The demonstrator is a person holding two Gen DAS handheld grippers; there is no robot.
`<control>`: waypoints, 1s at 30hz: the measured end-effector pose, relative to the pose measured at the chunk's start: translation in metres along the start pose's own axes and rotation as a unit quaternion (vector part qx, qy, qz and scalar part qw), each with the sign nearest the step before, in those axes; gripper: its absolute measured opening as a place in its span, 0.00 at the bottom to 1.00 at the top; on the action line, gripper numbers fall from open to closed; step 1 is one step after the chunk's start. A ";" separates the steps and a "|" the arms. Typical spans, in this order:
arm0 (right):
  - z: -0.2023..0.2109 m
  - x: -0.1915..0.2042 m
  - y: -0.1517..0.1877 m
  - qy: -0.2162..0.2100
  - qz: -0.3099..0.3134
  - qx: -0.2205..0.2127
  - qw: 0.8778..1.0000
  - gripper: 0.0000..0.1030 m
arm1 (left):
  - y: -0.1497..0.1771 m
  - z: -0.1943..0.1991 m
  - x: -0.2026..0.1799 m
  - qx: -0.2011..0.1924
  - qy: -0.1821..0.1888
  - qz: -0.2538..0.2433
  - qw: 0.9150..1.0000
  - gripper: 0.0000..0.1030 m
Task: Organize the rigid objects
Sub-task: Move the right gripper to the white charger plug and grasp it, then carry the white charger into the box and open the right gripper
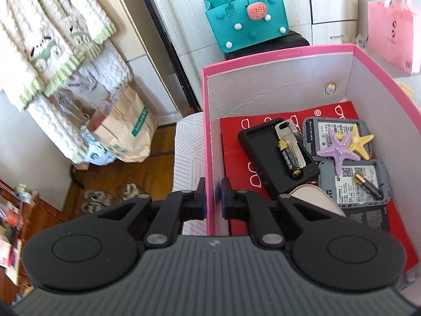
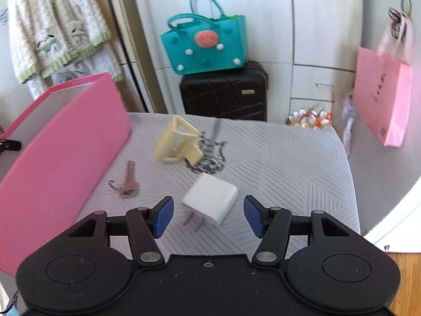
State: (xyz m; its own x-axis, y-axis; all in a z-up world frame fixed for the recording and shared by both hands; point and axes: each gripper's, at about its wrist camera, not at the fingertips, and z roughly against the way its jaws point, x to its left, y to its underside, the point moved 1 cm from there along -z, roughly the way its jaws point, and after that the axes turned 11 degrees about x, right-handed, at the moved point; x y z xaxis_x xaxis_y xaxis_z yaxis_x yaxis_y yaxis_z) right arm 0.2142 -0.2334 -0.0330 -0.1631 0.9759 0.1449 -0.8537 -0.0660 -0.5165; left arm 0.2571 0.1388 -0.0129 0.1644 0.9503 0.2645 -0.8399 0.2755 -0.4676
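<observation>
My left gripper (image 1: 213,197) is shut on the left wall of the pink box (image 1: 210,142). Inside the box lie a black tray (image 1: 260,152) holding a battery (image 1: 289,162) and a key (image 1: 285,131), purple (image 1: 338,151) and yellow (image 1: 360,141) starfish, grey battery packs (image 1: 368,187) and a second battery (image 1: 368,184). My right gripper (image 2: 208,217) is open around a white charger plug (image 2: 210,200) on the grey bedspread (image 2: 289,163). A cream hair claw (image 2: 179,142), keys on a ring (image 2: 126,184) and a dark hair comb (image 2: 210,155) lie beyond. The pink box (image 2: 60,158) stands at the left.
A teal bag (image 2: 205,50) sits on a black suitcase (image 2: 223,92) past the bed. A pink paper bag (image 2: 381,94) hangs at the right. Clothes (image 1: 52,42) hang at the left, above paper bags (image 1: 126,129) and slippers (image 1: 110,197) on the wood floor.
</observation>
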 end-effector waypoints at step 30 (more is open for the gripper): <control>-0.003 0.040 0.004 0.031 0.061 -0.052 0.996 0.52 | 0.000 0.000 -0.009 0.000 -0.032 -0.022 0.999 0.12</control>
State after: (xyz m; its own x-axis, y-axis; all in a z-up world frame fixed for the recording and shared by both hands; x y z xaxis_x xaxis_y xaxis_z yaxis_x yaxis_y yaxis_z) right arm 0.2061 -0.1935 -0.0318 -0.2286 0.9732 0.0246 -0.7729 -0.1660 -0.6125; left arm 0.2552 0.1300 -0.0150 0.1684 0.9258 0.3383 -0.8323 0.3175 -0.4545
